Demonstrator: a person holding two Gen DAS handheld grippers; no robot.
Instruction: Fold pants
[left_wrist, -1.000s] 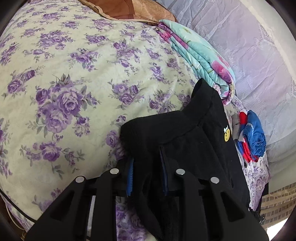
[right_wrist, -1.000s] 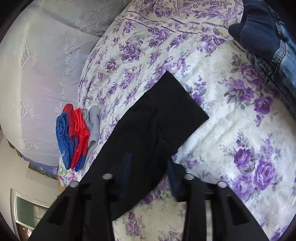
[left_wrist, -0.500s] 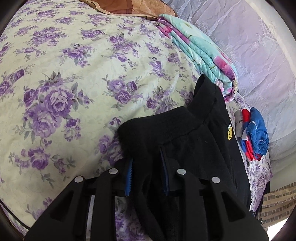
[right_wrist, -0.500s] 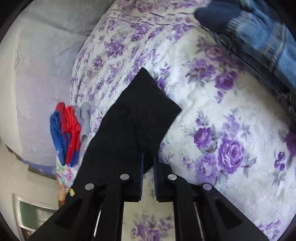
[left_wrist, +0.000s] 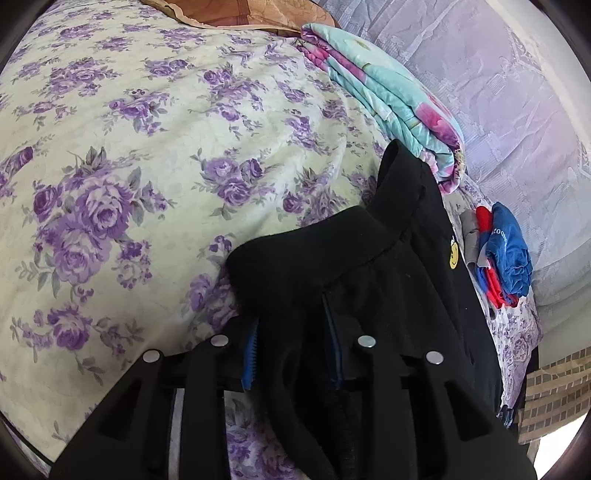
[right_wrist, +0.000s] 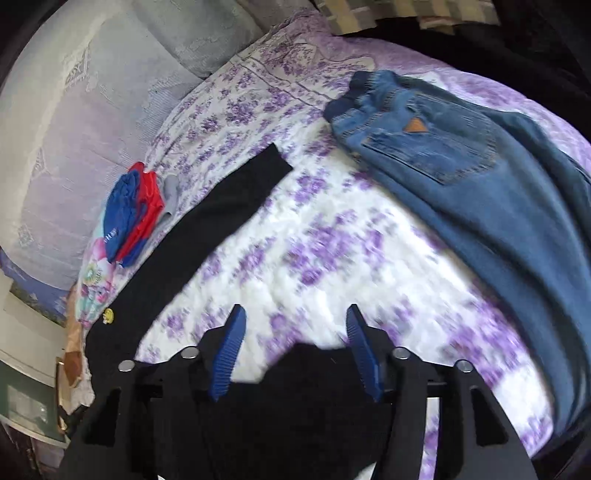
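The black soft-knit pants (left_wrist: 399, 280) lie on the purple-rose floral bedspread (left_wrist: 110, 155), filling the lower centre and right of the left wrist view and running as a long dark strip through the left half of the right wrist view. The left gripper (left_wrist: 291, 350) pinches a thick bunch of fabric just below the waistband, its blue pads pressed into the cloth. The right gripper (right_wrist: 295, 350) is spread wide with nothing between its pads; a black fold sits just beneath it.

To fold well, I judge the left grip should hold steady while the right takes the free leg end in the upper-left centre, so both edges travel together and meet squarely. Keep clear of the blue denim jeans (right_wrist: 480, 177) at upper right and the red-and-blue garment pile (right_wrist: 129, 210) at left.
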